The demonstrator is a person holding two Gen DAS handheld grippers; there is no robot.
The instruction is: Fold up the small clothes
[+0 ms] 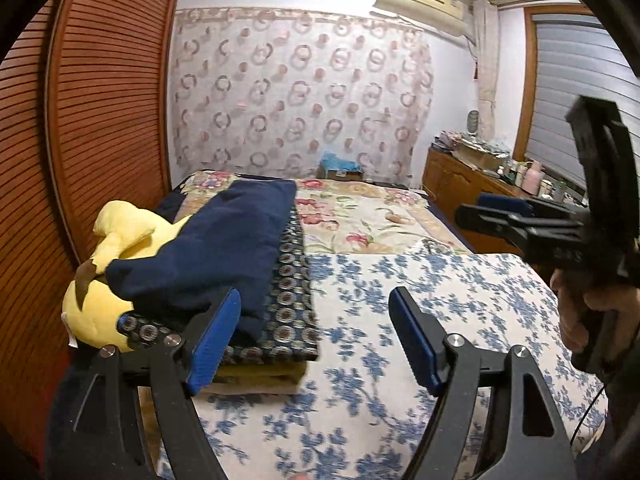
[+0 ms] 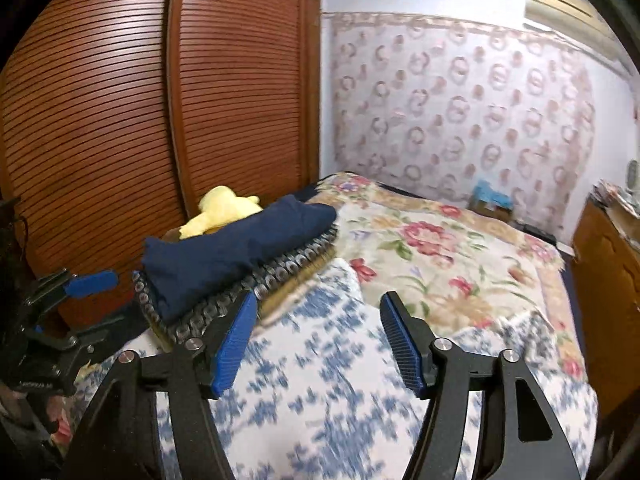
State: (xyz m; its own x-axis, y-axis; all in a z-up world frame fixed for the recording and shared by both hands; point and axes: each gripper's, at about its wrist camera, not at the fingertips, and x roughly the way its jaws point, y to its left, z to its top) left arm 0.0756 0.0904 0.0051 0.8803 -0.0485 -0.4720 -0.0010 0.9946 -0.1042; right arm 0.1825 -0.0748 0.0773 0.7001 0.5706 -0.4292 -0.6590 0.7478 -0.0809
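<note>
A folded navy garment (image 1: 224,248) (image 2: 240,248) tops a stack at the bed's left side. Under it lies a dark garment with a ring pattern (image 1: 292,304) (image 2: 224,304), with yellowish folded layers below that. My left gripper (image 1: 316,296) is open and empty over the blue-flowered sheet (image 1: 420,312); its left finger stands just in front of the stack. My right gripper (image 2: 320,298) is also open and empty, hovering over the same sheet (image 2: 320,380) right of the stack. In the left wrist view the right gripper (image 1: 476,206) appears at the right edge, held by a hand (image 1: 580,312).
A yellow plush toy (image 1: 120,228) (image 2: 224,208) lies behind the stack, against the slatted wooden wardrobe (image 1: 100,120). A rose-patterned blanket (image 1: 360,212) covers the far half of the bed. A cluttered wooden dresser (image 1: 460,184) stands at the right wall.
</note>
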